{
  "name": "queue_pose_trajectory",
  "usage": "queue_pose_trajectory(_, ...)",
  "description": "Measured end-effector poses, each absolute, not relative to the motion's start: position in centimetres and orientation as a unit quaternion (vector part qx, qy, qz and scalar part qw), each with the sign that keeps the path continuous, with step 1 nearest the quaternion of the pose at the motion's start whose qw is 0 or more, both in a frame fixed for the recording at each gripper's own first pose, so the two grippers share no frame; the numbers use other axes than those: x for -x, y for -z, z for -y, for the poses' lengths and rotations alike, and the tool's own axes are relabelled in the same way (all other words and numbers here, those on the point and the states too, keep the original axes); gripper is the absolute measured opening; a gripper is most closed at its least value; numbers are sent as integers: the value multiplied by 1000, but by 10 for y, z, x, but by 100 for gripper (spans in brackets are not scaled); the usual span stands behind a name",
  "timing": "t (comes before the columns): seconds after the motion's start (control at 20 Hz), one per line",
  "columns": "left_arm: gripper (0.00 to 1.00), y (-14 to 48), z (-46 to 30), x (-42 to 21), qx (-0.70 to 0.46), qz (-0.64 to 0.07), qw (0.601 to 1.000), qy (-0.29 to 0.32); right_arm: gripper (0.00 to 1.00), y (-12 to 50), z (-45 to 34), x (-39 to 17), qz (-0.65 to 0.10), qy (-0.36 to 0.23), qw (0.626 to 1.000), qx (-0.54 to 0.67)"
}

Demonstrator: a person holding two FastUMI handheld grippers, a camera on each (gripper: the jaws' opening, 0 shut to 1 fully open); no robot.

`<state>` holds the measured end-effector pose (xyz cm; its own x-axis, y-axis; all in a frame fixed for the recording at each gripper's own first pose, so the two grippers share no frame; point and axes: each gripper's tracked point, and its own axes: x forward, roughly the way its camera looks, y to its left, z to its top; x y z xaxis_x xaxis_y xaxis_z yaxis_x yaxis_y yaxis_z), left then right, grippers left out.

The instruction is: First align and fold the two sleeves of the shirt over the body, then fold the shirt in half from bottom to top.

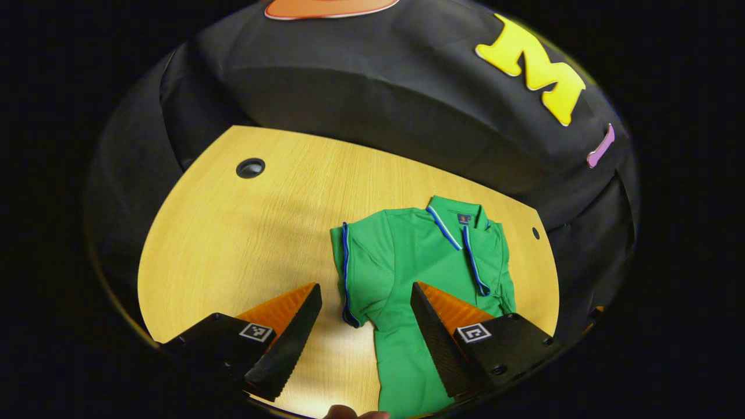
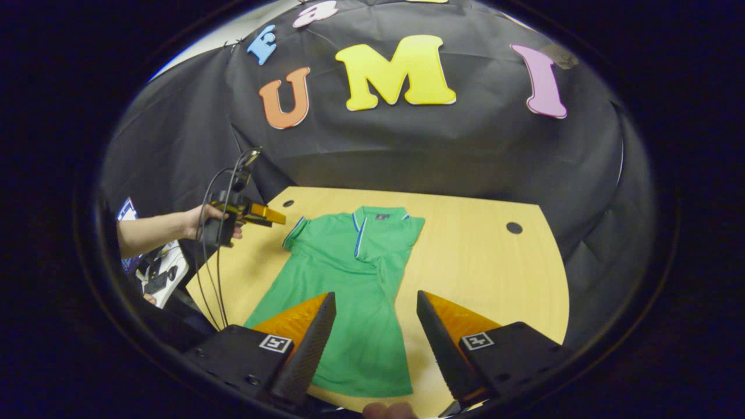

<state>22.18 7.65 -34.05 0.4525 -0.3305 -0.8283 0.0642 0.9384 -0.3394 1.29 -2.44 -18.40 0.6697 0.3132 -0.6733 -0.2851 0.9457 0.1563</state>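
A green polo shirt (image 1: 419, 262) with blue-and-white trim lies flat on the wooden table (image 1: 244, 244), collar to the far side. In the left gripper view one sleeve (image 1: 352, 273) sticks out sideways, and my left gripper (image 1: 365, 291) hangs open just above it. The other sleeve (image 2: 401, 238) seems folded over the body. My right gripper (image 2: 376, 297) is open over the shirt's (image 2: 349, 291) lower half, nothing between its fingers. In the right gripper view a hand holds the left gripper (image 2: 262, 214) at the table's left edge, beside the spread sleeve (image 2: 295, 230).
The table (image 2: 495, 273) has round cable holes (image 1: 251, 167) (image 2: 514, 227) near its far corners. Black cloth walls close off the back and sides. A person's forearm (image 2: 157, 230) and hanging cables (image 2: 209, 262) are at the left, with some clutter (image 2: 163, 273) below.
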Motion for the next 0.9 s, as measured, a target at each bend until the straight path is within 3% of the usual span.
queue_pose_trajectory(0.05,99,351,-74,-228,141,-521,833,118,90,190,24,-6,-377,-164,911,-14)
queue_pose_trajectory(0.25,99,385,-70,-240,132,-558,809,129,90,203,34,8,-399,-144,905,-37)
queue_pose_trajectory(0.3,99,393,-70,-242,121,-568,804,131,85,205,38,7,-402,-134,904,-47)
queue_pose_trajectory(0.35,99,400,-70,-243,108,-577,799,129,90,205,45,8,-403,-125,905,-53)
queue_pose_trajectory(0.45,100,411,-71,-241,82,-595,789,131,89,202,55,5,-401,-109,907,-66)
queue_pose_trajectory(0.55,95,416,-70,-239,65,-610,779,131,85,201,61,4,-401,-94,907,-92)
queue_pose_trajectory(0.65,81,419,-71,-243,54,-615,776,127,89,204,65,4,-404,-82,904,-115)
queue_pose_trajectory(0.75,31,419,-74,-246,44,-620,775,114,85,210,67,5,-410,-75,899,-135)
queue_pose_trajectory(0.8,31,418,-74,-249,42,-619,776,110,89,215,68,5,-415,-71,895,-144)
queue_pose_trajectory(0.85,12,417,-73,-250,44,-622,775,107,90,220,71,5,-419,-64,893,-149)
queue_pose_trajectory(0.9,8,410,-71,-253,50,-622,774,108,85,223,75,5,-423,-57,892,-149)
